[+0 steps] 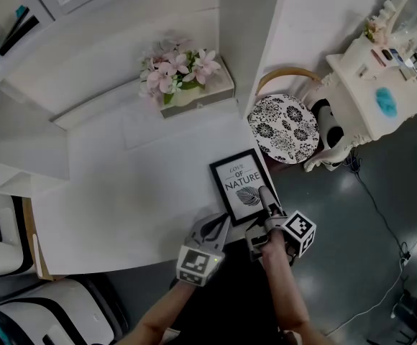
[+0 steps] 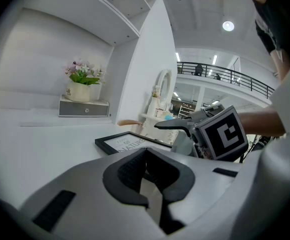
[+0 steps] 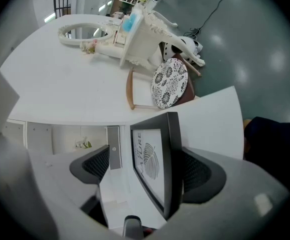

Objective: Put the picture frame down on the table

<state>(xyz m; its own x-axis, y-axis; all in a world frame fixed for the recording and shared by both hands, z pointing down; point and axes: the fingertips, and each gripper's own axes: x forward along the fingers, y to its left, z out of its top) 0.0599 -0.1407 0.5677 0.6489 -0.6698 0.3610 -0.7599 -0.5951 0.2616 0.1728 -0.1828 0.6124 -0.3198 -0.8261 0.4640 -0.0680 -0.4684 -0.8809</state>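
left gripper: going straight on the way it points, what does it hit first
Probably the picture frame, lying on the table just ahead of the left gripper; nothing shows between, though depth is unclear.

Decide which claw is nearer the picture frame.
Right. The right claw straddles the picture frame at its near edge, jaws open. The left claw, shut, sits just beside its near-left corner.

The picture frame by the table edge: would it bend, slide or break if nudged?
Probably stiff: the picture frame shows straight edges between the open jaws of the right gripper. It likely slides easily on the smooth white table. Its front may be glass, so possibly fragile; I cannot tell.
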